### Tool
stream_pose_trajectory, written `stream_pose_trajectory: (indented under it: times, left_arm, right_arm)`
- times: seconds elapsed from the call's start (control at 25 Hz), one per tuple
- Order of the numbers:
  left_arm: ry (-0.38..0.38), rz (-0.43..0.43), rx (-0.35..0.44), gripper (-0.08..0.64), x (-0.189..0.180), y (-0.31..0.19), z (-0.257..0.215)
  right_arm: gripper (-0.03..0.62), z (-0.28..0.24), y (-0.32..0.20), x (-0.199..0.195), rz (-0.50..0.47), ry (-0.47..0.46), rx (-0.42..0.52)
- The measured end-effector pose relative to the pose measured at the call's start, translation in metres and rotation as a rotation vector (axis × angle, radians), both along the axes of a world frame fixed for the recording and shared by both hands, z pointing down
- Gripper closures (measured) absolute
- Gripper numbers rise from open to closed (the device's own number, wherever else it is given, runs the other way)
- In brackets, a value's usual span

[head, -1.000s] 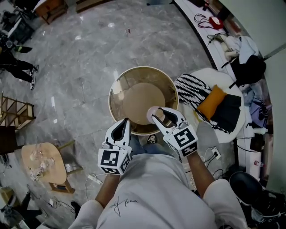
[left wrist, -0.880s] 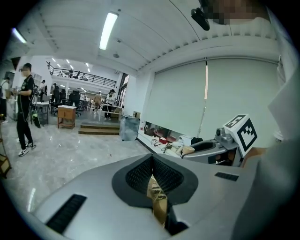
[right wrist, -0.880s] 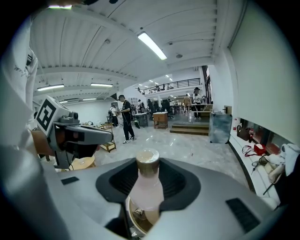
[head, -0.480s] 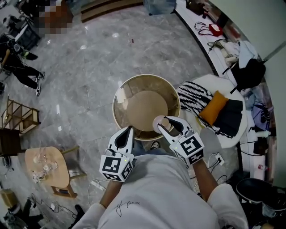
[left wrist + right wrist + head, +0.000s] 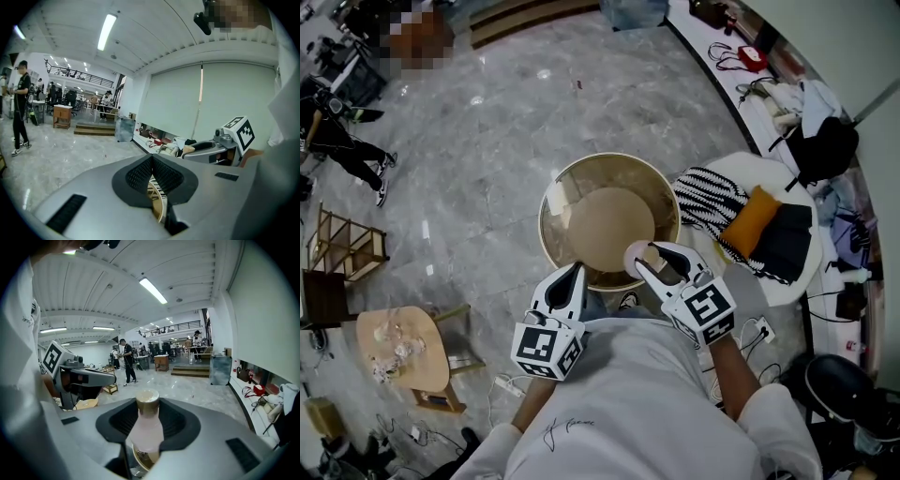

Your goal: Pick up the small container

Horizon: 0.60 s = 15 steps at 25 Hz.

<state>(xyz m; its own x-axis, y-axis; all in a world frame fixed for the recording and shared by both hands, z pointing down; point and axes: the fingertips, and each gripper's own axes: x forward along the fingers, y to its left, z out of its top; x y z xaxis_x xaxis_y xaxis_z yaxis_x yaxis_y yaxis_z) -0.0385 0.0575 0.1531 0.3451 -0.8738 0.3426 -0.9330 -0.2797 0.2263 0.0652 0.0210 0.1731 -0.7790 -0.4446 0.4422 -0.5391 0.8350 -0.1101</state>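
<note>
The small container [image 5: 636, 255], a pale pink bottle with a gold cap [image 5: 146, 401], is held upright in my right gripper [image 5: 649, 264], whose jaws are shut on its body [image 5: 147, 427]. It hangs above the near rim of the round glass-topped table [image 5: 581, 173]. My left gripper [image 5: 573, 277] hovers beside it on the left over the table's near edge. In the left gripper view its jaws [image 5: 152, 161] meet with nothing between them, and the table's rim [image 5: 158, 201] shows below them.
Right of the table, a white chair [image 5: 787, 281] carries a striped cloth [image 5: 705, 202], an orange cushion [image 5: 748, 223] and dark clothing. A small wooden side table [image 5: 398, 347] and a wooden rack [image 5: 342, 248] stand at the left. A person [image 5: 347, 155] stands far left.
Both grippers have lifted slightly and drawn a little back toward the person's body. The right one still holds the container. The jaws look the same.
</note>
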Motion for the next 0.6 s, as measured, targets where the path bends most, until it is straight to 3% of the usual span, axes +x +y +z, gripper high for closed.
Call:
stream_pose_trajectory:
  times: [0.6]
  left_arm:
    - [0.01,0.015,-0.005,0.543,0.018,-0.005,0.002]
  right_arm:
    - [0.445,0.001,-0.001,0.011,-0.01,-0.007,-0.004]
